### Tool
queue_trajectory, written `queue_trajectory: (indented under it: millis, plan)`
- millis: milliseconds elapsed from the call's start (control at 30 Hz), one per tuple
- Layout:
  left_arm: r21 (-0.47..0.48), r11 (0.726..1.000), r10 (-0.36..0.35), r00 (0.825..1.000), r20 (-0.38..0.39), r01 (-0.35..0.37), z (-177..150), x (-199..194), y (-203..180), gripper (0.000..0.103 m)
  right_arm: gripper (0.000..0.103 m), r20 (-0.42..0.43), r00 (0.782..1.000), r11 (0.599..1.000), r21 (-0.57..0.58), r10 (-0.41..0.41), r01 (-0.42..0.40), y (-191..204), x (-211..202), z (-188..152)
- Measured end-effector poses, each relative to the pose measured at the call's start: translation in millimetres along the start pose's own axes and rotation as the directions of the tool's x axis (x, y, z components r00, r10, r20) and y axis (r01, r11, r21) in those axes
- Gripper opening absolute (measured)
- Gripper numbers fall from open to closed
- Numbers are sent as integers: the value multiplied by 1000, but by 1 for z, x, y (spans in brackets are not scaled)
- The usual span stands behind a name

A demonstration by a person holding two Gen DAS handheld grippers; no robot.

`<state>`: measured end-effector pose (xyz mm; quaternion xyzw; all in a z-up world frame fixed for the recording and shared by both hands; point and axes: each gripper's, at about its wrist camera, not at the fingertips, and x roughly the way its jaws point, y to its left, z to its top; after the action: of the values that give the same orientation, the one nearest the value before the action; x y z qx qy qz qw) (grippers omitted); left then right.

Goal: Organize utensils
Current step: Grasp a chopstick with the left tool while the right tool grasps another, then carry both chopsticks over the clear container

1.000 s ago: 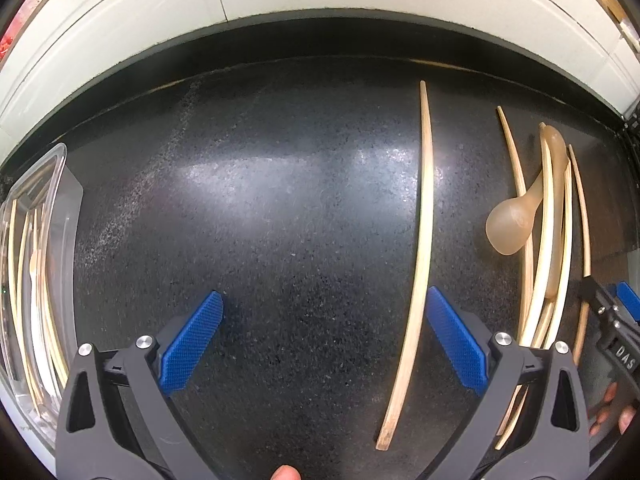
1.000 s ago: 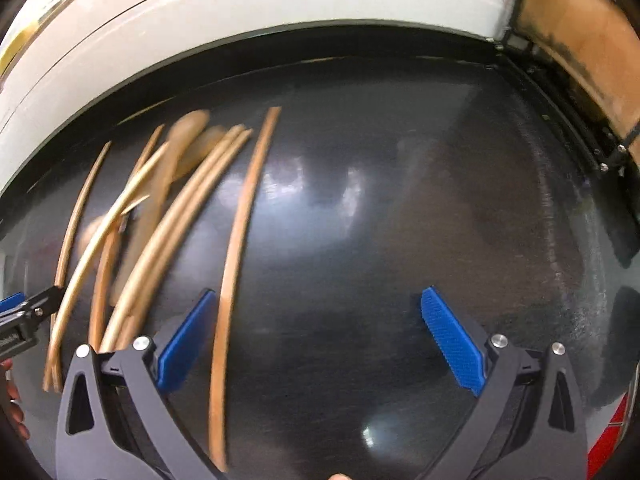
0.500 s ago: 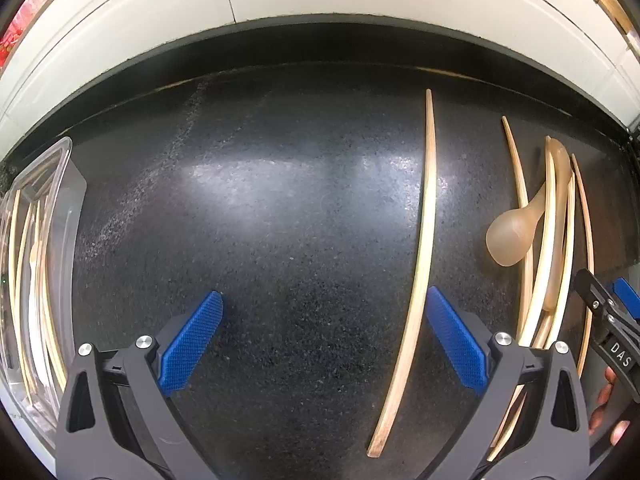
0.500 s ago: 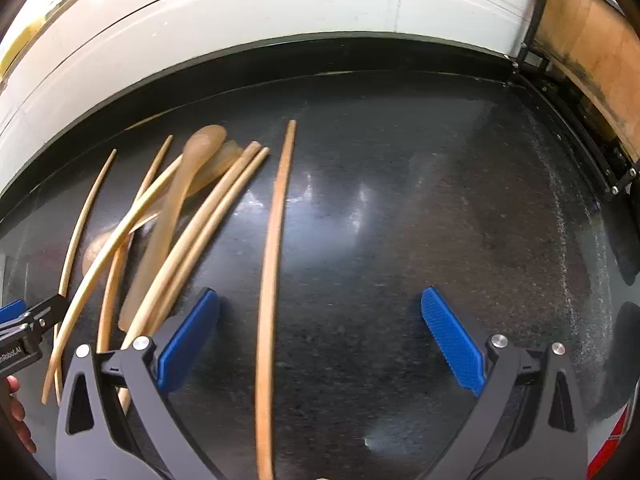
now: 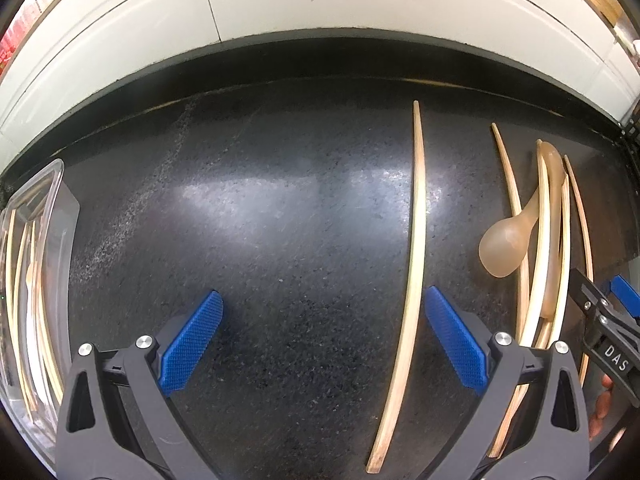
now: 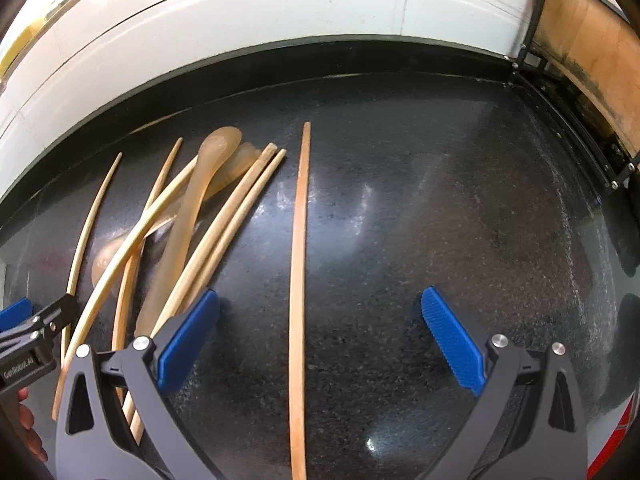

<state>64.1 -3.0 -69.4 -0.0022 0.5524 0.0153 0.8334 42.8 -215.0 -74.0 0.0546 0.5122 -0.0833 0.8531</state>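
My left gripper is open over the black counter. A single pale chopstick lies between its fingers, close to the right pad. Further right is a pile of chopsticks with a tan spoon among them. My right gripper is also open, and a lone chopstick runs lengthwise between its fingers. The same pile, with a long tan spoon, lies beside its left pad. Each gripper shows at the edge of the other's view.
A clear plastic tray holding several chopsticks sits at the counter's left end. A white tiled wall backs the counter. At the right end, a wooden board stands in a black metal rack.
My right gripper has shifted left, so the lone chopstick now lies between its fingers instead of by the left pad. The left view has tipped up slightly. Both grippers stay open.
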Motion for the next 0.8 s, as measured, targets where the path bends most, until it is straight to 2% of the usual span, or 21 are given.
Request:
queue_trajectory:
  millis: [33,100,133,167,200,233,400,567,667,800]
  plan:
    - [9,1000,-5,1000,4,5,1,0,-1,97,98,-6,1000,1000,-14,5,-5,3,-1,-1]
    - [37,999,-14,999,32,13,3,-1,-8,85,93,-17,1000,999,-30,16,-17,5,-2,1]
    - [62,998,-22,998,61,19,4,-5,-12,64,78,-4,1000,998,-55,26,-26,8,-5,2]
    - [82,997,-23,996,84,16,6,-8,-16,30,53,6,999,997,-72,36,-35,12,-8,2]
    - [93,996,-19,995,94,10,8,-9,-19,11,35,11,999,995,-92,43,-41,16,-12,4]
    - [95,995,-19,995,94,10,10,-8,-21,6,9,4,999,994,-96,48,-48,18,-13,5]
    - [64,996,-69,995,69,65,18,-8,-15,6,7,-12,997,995,-64,73,-74,12,-14,5]
    - [20,994,-113,989,91,111,26,-26,2,6,7,-20,995,995,-2,98,-98,-10,-27,12]
    - [-13,986,-165,979,116,168,24,-49,16,6,7,13,993,993,19,120,-120,-15,-48,17]
    - [-65,971,-219,966,140,230,21,-73,45,6,7,63,978,978,43,201,-203,-5,-83,23]
